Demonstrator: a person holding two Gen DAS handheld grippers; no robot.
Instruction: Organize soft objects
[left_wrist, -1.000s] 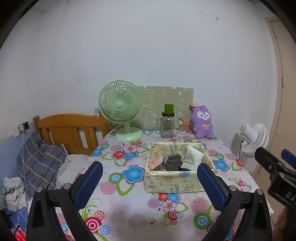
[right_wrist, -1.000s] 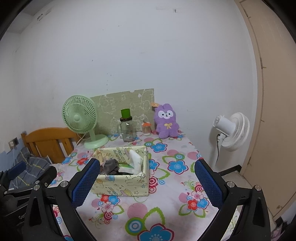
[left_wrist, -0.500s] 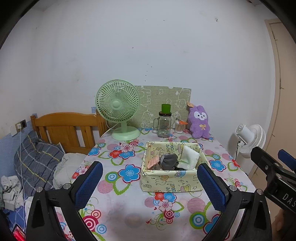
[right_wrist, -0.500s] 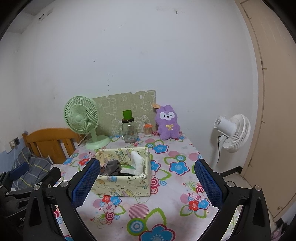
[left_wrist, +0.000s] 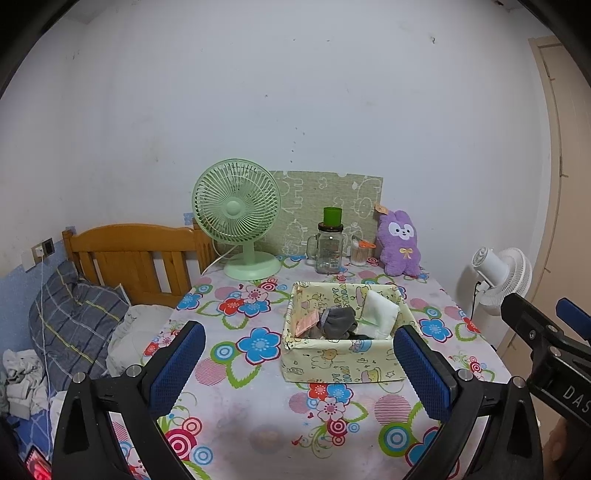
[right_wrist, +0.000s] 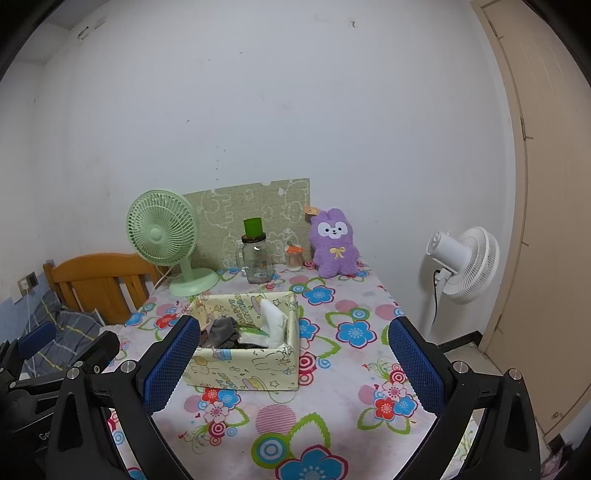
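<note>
Left claw (left_wrist: 297, 363): jaws spread wide, nothing between the blue pads (left_wrist: 177, 363). It hangs above the near edge of the desk (left_wrist: 236, 384), apart from every object on it.

Right claw (right_wrist: 293, 363): jaws equally wide, nothing gripped. It hangs above the near right part of the desk, beside the left claw.

Box (left_wrist: 343, 363): a pale yellow fabric box with a cartoon print, standing upright near the middle of the desk on the flowered cloth. Its top is open.

Contents of the box:
- grey sock (left_wrist: 338, 321), bundled, in the middle;
- white cloth (left_wrist: 380, 312), folded, leaning against the right-hand wall;
- pink item (left_wrist: 306, 324), against the left-hand wall; its kind cannot be told;
- a dark item lies under the sock, mostly hidden.

Rear of the desk, left to right:
- green fan (left_wrist: 240, 218), upright, facing forward;
- jar (left_wrist: 328, 251) with a handle, a green cup on its lid;
- small pot (left_wrist: 360, 253) with an orange top, just beside the jar;
- purple plush (left_wrist: 400, 243), sitting upright against the wall, well apart from the box.

A green printed board (left_wrist: 328, 199) leans on the wall behind these.

Off the desk: a wooden bed (left_wrist: 125, 254) to the left, with a striped pillow (left_wrist: 74, 317); a white fan (left_wrist: 502, 275) to the right.
</note>
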